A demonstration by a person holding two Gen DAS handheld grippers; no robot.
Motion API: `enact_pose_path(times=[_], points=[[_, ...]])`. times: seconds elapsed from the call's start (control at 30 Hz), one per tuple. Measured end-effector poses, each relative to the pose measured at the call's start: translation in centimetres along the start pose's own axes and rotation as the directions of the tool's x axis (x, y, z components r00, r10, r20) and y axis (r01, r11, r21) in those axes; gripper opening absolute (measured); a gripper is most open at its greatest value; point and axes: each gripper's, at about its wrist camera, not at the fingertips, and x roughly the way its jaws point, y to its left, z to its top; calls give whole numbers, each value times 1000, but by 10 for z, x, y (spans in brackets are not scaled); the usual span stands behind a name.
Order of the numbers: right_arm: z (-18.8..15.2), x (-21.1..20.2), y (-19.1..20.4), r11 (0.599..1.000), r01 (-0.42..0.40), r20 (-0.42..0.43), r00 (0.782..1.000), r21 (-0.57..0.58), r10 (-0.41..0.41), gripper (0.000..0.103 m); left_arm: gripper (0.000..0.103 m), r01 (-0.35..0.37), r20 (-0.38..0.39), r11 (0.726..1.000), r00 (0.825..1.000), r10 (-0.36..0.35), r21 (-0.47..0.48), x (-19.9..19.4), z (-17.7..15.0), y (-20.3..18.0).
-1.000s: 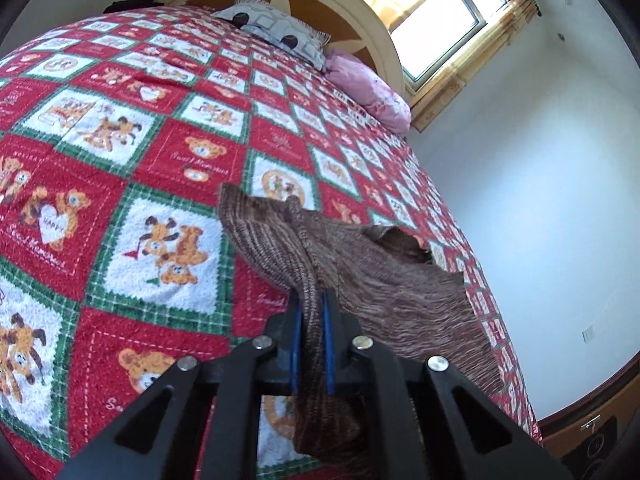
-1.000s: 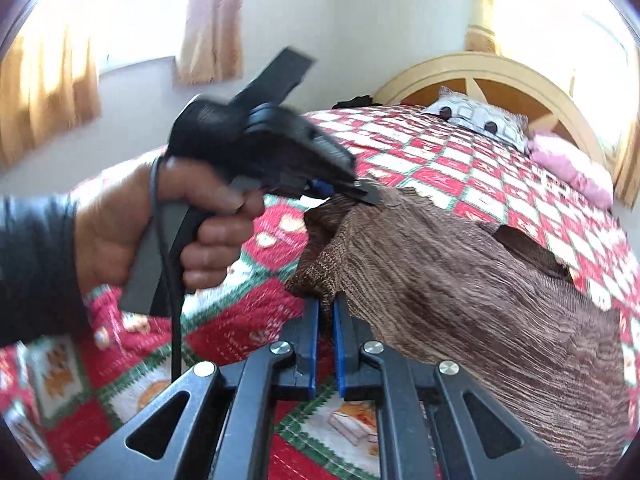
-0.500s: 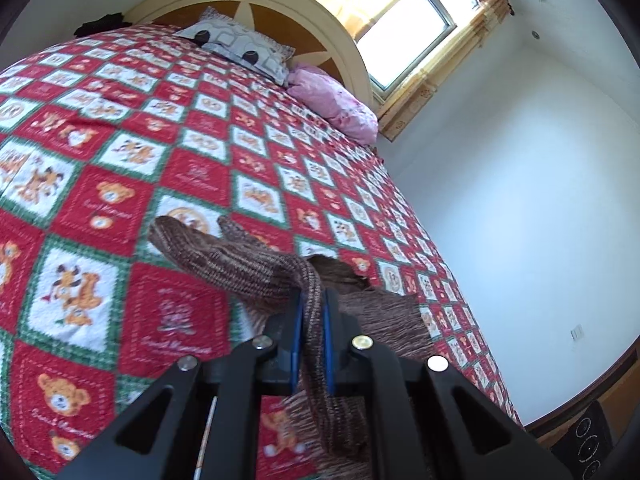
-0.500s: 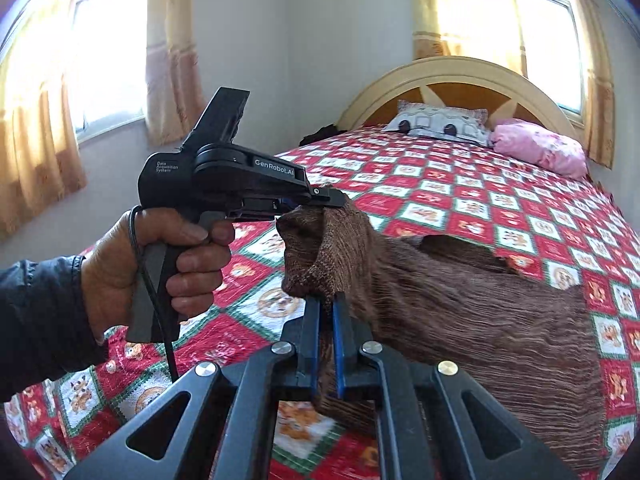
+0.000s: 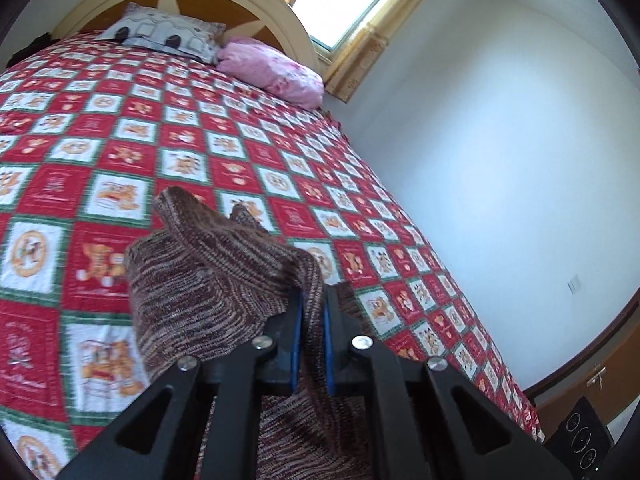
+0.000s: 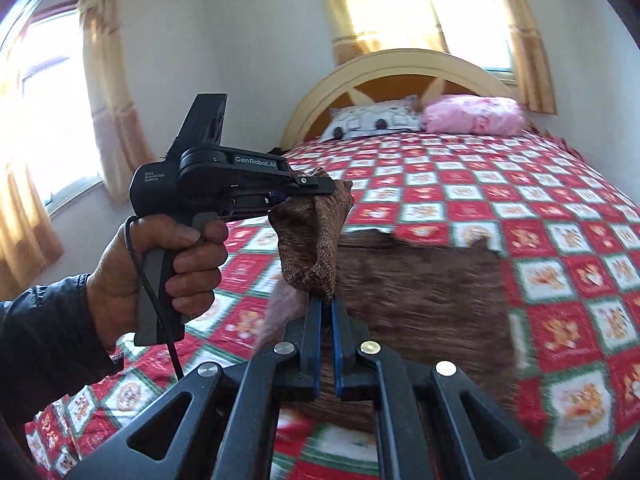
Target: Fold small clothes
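Now | ur left gripper (image 5: pixel 312 304) + right gripper (image 6: pixel 326 308) both pinch ribbed brown knit garment (image 6: pixel 420 300) | lifted edge bunched over quilted patchwork bedspread (image 5: pixel 160 128)

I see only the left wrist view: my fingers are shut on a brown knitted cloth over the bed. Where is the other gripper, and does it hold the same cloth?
Observer: Yes. The right gripper is shut on the same brown cloth, just below the corner pinched by your left gripper.
Operator: Is all the cloth lifted?
Observer: No. Most of it lies spread on the red checked bedspread.
Operator: Anything to my left?
Observer: A window with yellow curtains, and the hand in a dark sleeve holding your gripper.
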Motion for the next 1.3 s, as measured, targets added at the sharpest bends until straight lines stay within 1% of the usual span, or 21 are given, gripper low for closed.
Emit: enact_pose_path(times=[0.13, 0.3, 0.4, 0.5, 0.57, 0.6, 0.63, 0.7, 0.73, 0.77, 0.83, 0.9, 0.97, 1.0, 1.07, 1.13, 1.2, 1.23, 1.27, 1.3], points=[[-10, -11, -37, 997, 32, -14, 999, 69, -31, 3, 9, 15, -50, 999, 999, -14, 35, 30, -5, -25], [-30, -20, -75, 985, 51, -59, 997, 165, -42, 3, 9, 8, -128, 993, 992, 7, 114, 66, -17, -53], [-43, -21, -93, 974, 60, -84, 996, 218, -42, 3, 9, -22, -169, 988, 984, 49, 154, 87, -26, -68], [-55, -16, -109, 959, 55, -125, 992, 279, -21, 3, 10, -62, -201, 974, 974, 107, 220, 104, -36, -77], [-63, -15, -115, 949, 46, -142, 990, 313, -1, 3, 14, -100, -191, 958, 969, 155, 270, 107, -41, -86], [-68, -16, -118, 943, 44, -146, 989, 331, 5, 3, 14, -105, -174, 952, 972, 160, 286, 104, -42, -90], [-71, -18, -120, 939, 43, -147, 989, 341, 9, 3, 14, -96, -151, 950, 978, 146, 298, 97, -42, -94], [-76, -21, -125, 930, 28, -152, 988, 367, 30, 3, 19, -88, -124, 945, 983, 133, 315, 88, -39, -100], [-78, -21, -129, 926, 25, -159, 987, 377, 38, 3, 31, -95, -113, 942, 984, 138, 323, 84, -38, -101], [-80, -20, -130, 923, 28, -164, 986, 383, 38, 3, 45, -116, -94, 935, 983, 156, 334, 78, -38, -102], [-83, -22, -134, 917, 31, -164, 986, 398, 38, 3, 56, -161, -57, 922, 980, 193, 353, 63, -43, -98], [-86, -25, -137, 910, 27, -155, 987, 413, 41, 4, 56, -222, -42, 900, 966, 256, 376, 51, -53, -89], [-85, -29, -138, 907, 20, -141, 989, 422, 44, 4, 56, -256, -36, 885, 956, 292, 389, 36, -69, -77], [-84, -32, -137, 908, 29, -130, 991, 417, 28, 4, 56, -287, -30, 873, 945, 325, 394, 28, -80, -69], [-80, -39, -134, 918, 36, -102, 995, 395, 5, 4, 58, -311, -28, 865, 936, 350, 393, 15, -98, -57], [-72, -43, -127, 935, 47, -77, 997, 352, -21, 4, 61, -352, -13, 849, 921, 388, 394, 5, -114, -45], [-63, -40, -124, 945, 51, -76, 997, 322, -28, 5, 65, -362, -15, 847, 917, 398, 389, -1, -125, -35], [-56, -37, -121, 951, 62, -80, 996, 303, -40, 7, 66, -360, -25, 853, 917, 398, 378, -2, -129, -31], [-49, -34, -118, 956, 77, -82, 995, 283, -56, 21, 66, -355, -35, 859, 918, 394, 368, -1, -131, -27], [-44, -31, -116, 960, 83, -83, 995, 268, -63, 50, 66, -349, -46, 866, 920, 389, 358, -1, -133, -24]])
